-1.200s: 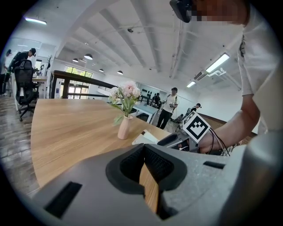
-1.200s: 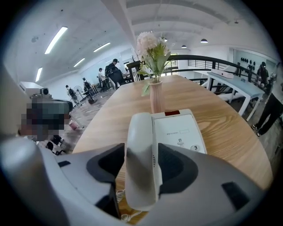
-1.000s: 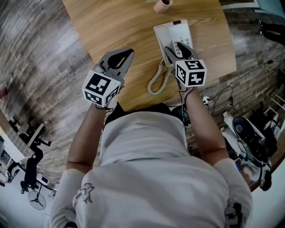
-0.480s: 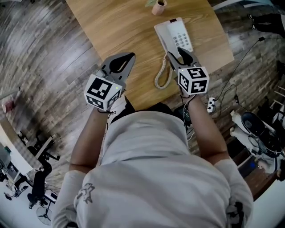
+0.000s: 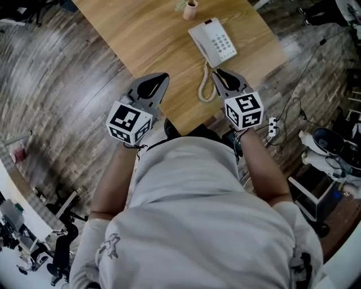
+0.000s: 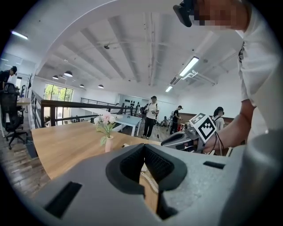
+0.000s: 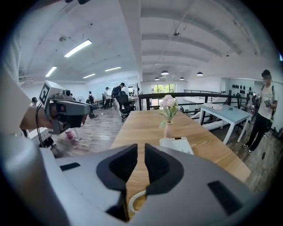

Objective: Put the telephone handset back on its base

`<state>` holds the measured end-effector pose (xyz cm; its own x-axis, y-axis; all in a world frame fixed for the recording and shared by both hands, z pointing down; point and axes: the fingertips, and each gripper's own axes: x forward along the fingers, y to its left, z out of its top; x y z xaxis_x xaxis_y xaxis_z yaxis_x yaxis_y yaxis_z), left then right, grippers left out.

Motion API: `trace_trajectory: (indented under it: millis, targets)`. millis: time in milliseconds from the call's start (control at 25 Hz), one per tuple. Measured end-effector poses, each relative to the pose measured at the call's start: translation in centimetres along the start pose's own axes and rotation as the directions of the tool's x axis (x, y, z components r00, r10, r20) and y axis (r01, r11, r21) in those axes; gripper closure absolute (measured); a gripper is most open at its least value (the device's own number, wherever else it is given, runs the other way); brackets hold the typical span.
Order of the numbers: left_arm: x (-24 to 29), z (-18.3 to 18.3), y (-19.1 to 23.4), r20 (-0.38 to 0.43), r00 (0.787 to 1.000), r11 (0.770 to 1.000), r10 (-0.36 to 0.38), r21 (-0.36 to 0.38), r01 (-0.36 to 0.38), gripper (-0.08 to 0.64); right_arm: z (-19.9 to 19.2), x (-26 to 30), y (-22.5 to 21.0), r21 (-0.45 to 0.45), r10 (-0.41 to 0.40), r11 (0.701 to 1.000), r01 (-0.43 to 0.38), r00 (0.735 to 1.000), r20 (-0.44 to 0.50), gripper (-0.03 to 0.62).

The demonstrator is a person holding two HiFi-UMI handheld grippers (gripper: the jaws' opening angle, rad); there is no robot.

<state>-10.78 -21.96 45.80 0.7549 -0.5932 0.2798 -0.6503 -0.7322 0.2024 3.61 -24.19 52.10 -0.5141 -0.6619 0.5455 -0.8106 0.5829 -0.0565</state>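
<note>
The white telephone (image 5: pixel 213 42) sits on the wooden table (image 5: pixel 141 34), and its handset (image 5: pixel 200 40) lies along the left side of the base. Its coiled cord (image 5: pixel 203 84) trails toward me. My right gripper (image 5: pixel 218 73) hovers over the table's near edge, short of the phone and beside the cord. Its jaws are closing to a narrow gap with nothing between them. In the right gripper view the phone (image 7: pixel 177 145) lies ahead of that gripper (image 7: pixel 140 148), with the cord (image 7: pixel 135 201) below. To the left, my left gripper (image 5: pixel 163 76) is shut and empty.
A small vase with flowers (image 5: pixel 190 8) stands just beyond the phone. The table's near edge runs under both grippers. A power strip and cables (image 5: pixel 272 127) lie on the floor at the right. Other desks, chairs and people are far back in the room.
My right gripper has drawn back from over the phone toward the table's near edge, and its jaws have narrowed from wide open. The left gripper has hardly moved.
</note>
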Motion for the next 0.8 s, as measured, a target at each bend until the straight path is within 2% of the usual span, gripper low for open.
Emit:
trace_trajectory:
  millis: [240,440,800]
  targets:
    - [-3.0,0.4,-1.7,0.011,1.000,0.999,-0.015,0.037,0.015,0.554,1.2,-3.6,2.9,-0.029,-0.001,1.000,0.004,0.997,0.075,0.571]
    - [-5.2,1.2,-2.9,0.034,0.999,0.998,-0.018,0.057,0.016,0.553,2.1,-6.1,4.8,-0.021,-0.010,1.000,0.012,0.992,0.127,0.586]
    - [-7.8,3.2,-7.0,0.074,0.996,0.995,-0.047,0.090,0.040,0.554,3.5,-12.2,6.5,-0.008,-0.033,0.999,0.036,0.968,0.247,0.588]
